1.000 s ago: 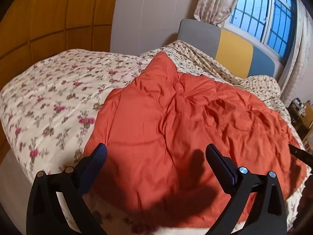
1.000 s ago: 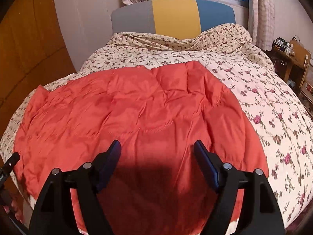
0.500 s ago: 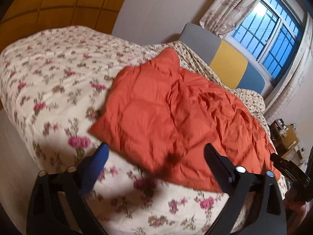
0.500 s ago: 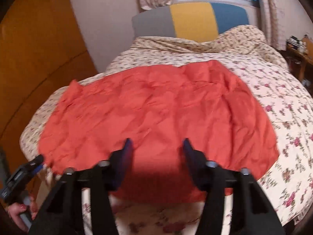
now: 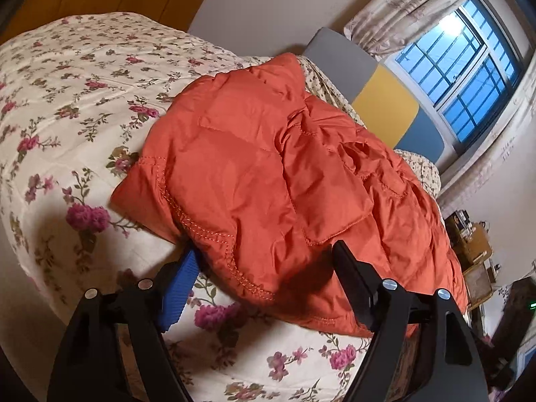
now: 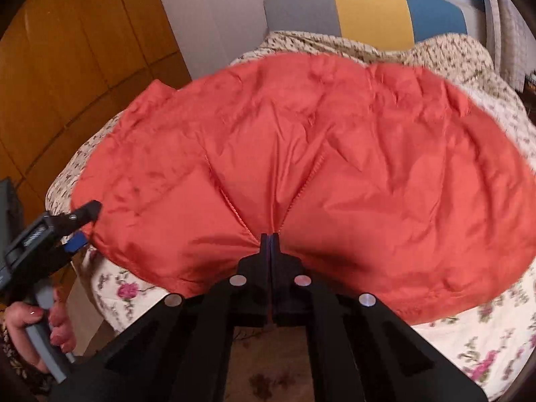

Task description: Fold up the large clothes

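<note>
While an orange quilted jacket (image 5: 268, 174) lies spread across the near end of a bed (image 5: 67, 107) covered in a cream floral quilt, two hand-held grippers work at its near hem. From the right wrist view, the right hand-held gripper (image 6: 270, 236) has its two black fingers pressed together on a pinch of the jacket's near edge, and folds of orange fabric fan out from that point toward the far side of the bed. From the left wrist view, the left hand-held gripper (image 5: 264, 268) is spread wide at the jacket's corner nearest the foot of the bed: its blue-padded finger (image 5: 179, 288) sits low beside the stitched hem, partly under the raised corner, and its black finger rests over the fabric. The right wrist view also shows that left hand-held gripper from the side, held by a person's hand (image 6: 37, 331). At the far end stand a grey, yellow and blue headboard (image 6: 365, 10) and a curtained window (image 5: 469, 67).
</note>
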`<state>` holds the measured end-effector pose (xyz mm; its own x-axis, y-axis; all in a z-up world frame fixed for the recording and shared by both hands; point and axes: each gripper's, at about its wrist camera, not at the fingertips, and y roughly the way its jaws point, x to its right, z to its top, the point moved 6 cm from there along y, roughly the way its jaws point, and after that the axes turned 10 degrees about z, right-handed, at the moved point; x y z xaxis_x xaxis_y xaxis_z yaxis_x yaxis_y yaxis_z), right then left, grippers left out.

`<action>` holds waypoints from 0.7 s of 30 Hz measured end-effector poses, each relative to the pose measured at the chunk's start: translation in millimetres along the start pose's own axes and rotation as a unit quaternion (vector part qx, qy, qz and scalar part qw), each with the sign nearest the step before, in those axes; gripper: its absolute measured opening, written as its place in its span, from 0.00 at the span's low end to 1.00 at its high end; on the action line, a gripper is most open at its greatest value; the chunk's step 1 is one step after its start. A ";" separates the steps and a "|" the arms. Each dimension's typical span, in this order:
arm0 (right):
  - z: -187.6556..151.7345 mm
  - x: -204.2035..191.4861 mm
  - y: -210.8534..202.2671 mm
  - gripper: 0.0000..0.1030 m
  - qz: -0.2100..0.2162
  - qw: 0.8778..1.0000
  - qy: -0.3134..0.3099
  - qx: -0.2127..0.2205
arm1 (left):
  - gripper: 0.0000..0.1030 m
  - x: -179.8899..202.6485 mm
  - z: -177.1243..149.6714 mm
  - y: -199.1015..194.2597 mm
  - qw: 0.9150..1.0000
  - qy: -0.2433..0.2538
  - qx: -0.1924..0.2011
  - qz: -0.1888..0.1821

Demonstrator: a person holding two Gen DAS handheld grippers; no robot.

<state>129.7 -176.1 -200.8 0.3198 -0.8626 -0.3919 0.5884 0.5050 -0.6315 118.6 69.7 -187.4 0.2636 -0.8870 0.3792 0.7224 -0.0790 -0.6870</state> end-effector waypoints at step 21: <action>-10.1 5.3 -3.5 0.00 0.025 1.000 0.008 0.009 | 0.63 3.1 29.1 30.3 0.989 -0.126 -0.009 -0.078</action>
<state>121.9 -182.2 -207.4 0.3379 -0.8354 -0.4335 0.5857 0.5472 -0.5979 159.9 77.8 -189.0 0.3033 -0.7218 0.6221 0.7553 -0.2159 -0.6188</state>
